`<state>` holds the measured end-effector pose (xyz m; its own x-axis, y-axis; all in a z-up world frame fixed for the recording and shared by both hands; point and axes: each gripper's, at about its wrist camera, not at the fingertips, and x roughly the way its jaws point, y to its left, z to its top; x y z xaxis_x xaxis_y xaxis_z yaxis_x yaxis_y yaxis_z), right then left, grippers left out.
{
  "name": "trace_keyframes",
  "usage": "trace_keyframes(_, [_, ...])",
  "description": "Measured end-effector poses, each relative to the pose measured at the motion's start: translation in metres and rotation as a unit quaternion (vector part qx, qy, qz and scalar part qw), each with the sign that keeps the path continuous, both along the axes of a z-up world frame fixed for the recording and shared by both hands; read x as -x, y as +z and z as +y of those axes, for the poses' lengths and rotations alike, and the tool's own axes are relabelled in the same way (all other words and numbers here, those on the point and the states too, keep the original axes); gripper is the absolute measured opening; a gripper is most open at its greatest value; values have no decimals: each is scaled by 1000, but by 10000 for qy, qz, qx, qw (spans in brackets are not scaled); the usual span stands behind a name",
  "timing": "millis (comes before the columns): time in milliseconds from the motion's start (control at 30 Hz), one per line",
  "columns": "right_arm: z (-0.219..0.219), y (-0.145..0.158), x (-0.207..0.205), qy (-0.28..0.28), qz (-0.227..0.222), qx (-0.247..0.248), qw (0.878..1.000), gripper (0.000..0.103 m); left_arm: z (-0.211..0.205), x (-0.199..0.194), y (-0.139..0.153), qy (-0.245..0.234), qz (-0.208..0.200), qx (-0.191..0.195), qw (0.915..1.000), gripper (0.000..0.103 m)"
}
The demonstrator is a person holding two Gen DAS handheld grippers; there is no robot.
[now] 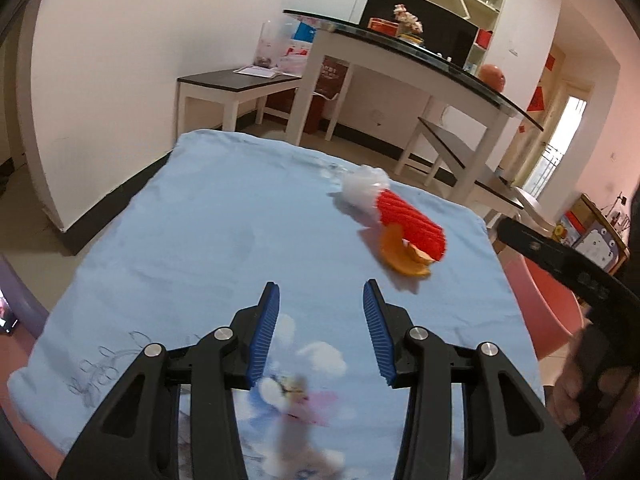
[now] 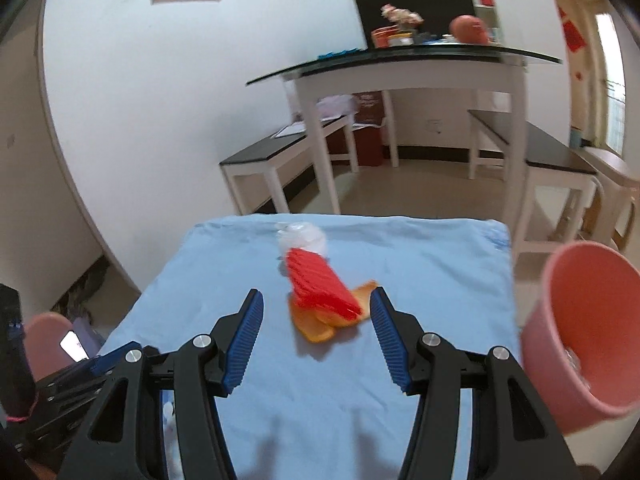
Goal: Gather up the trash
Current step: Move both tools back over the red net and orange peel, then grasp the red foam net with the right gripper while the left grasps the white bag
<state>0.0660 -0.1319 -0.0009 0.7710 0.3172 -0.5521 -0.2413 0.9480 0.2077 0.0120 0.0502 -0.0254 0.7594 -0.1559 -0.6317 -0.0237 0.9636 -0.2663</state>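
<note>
Between right claw (image 2: 316, 300) tips, orange peel (image 2: 320, 326)

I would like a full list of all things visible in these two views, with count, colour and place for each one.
blue cloth: 1, light blue, covers the near table.
red ribbed piece: 1, red, middle of the cloth, lying on the peel.
orange peel: pieces, count unclear, orange, under the near end of the red piece.
white wad: 1, white, at the far end of the red piece.
pink bin: 1, pink, right of the table.
glass-top table: 1, white legs, background.
benches: 2, dark tops, beside that table.
left tongs: 1, black with blue pads, open, empty.
right tongs: 1, same, open, empty.
</note>
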Motion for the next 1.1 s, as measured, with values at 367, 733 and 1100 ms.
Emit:
trace_keyframes(367, [27, -38, -64, -8, 618, 373, 9974, 44, 14, -30, 10, 8, 46, -75, 10000, 44])
trace_keyframes(733, [-31, -42, -30, -568, 618, -559, 9949, 8, -18, -76, 16, -312, -31, -101, 9995, 44])
trace_keyframes(1100, [-75, -56, -12, -1381, 362, -1011, 9846, 8, -67, -153, 1, -500, 215, -419, 9976, 44])
